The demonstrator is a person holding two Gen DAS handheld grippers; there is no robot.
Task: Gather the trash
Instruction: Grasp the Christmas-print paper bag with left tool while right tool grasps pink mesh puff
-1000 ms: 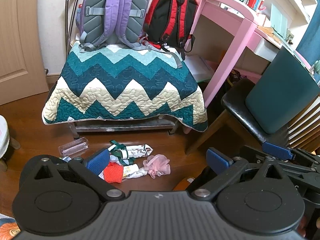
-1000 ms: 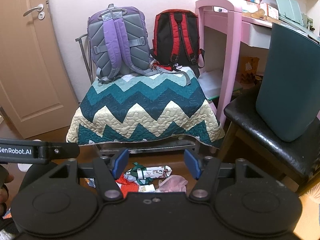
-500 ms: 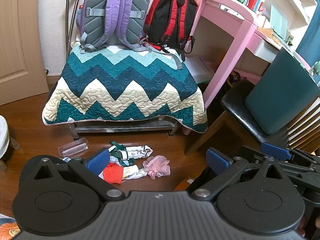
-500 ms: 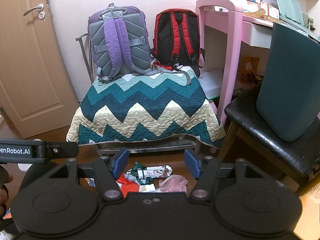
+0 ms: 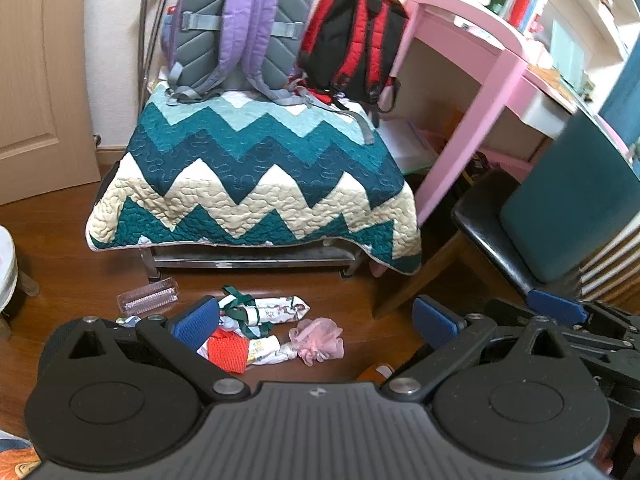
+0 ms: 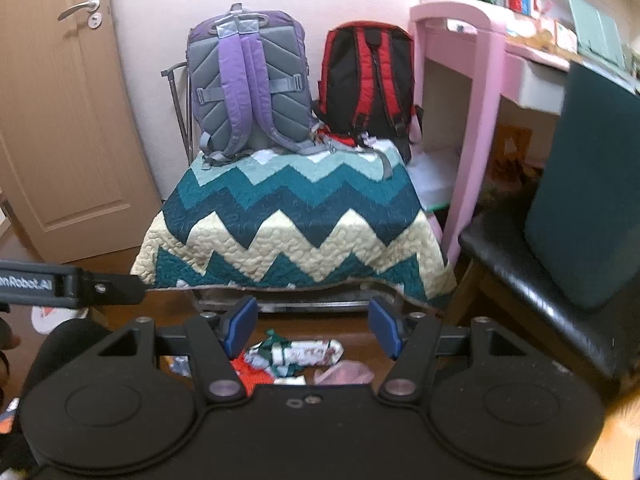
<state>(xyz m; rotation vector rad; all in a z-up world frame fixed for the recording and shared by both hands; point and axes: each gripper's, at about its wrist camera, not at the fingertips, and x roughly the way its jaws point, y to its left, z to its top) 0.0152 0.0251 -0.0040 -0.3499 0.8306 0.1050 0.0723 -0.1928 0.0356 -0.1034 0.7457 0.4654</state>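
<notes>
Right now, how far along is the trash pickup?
Nothing looks collected yet. In hand: nothing; the left gripper and right gripper are both open and empty. Left to do: the whole pile on the floor, including the red mesh piece, pink net puff, printed wrapper and clear plastic case.

The floor [image 5: 72, 276] before the trash pile [image 5: 260, 328] is free on the left side. Behind the pile stands the quilt-covered bench [image 5: 256, 184], and on the right the chair [image 5: 492, 216] with its wooden leg [image 5: 416, 276] narrows the way.
</notes>
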